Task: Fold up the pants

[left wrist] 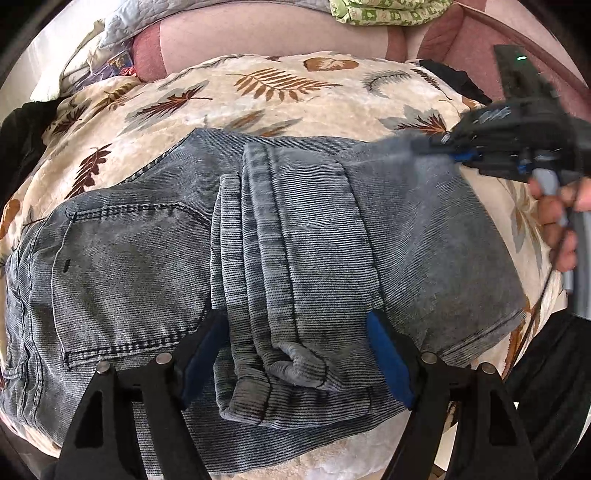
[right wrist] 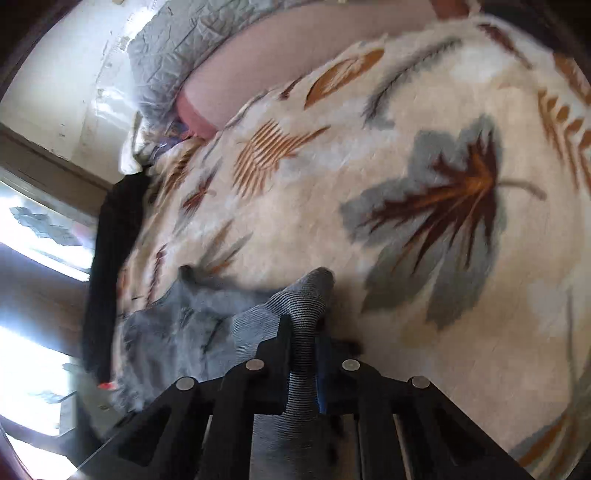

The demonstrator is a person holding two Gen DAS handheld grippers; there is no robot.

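1. My left gripper [left wrist: 299, 354] is spread wide, pointing down at the pants [left wrist: 147, 266]. Its blue pads [left wrist: 388, 365] straddle the folded leg hems at the near edge; neither pad visibly presses the cloth.
2. My right gripper [right wrist: 304, 354] is clenched on a fold of the pants [right wrist: 310, 295]; striped grey corduroy is pinched between the fingers and pokes out past the tips.
3. The pants lie on the blanket [left wrist: 295, 99], legs folded over the seat, back pocket to the left.
4. Left view only: whole folded stack, the pocket stitching, the right gripper [left wrist: 436, 142] at the pants' far right corner, and my hand [left wrist: 557, 221] on its handle. Corner cloth there is blurred.
5. Right view only: the pinch itself close up, a bright window [right wrist: 33, 229] at left, and a dark cloth [right wrist: 110, 266] at the blanket's left edge.
6. Edges: the pants' right fold edge sits near the blanket's right side in the left view; the near hem lies just beside my left pads.
7. Open room: bare blanket [right wrist: 406, 129] ahead of and to the right of the right gripper; more bare blanket beyond the pants up to a pink cushion [left wrist: 258, 33].
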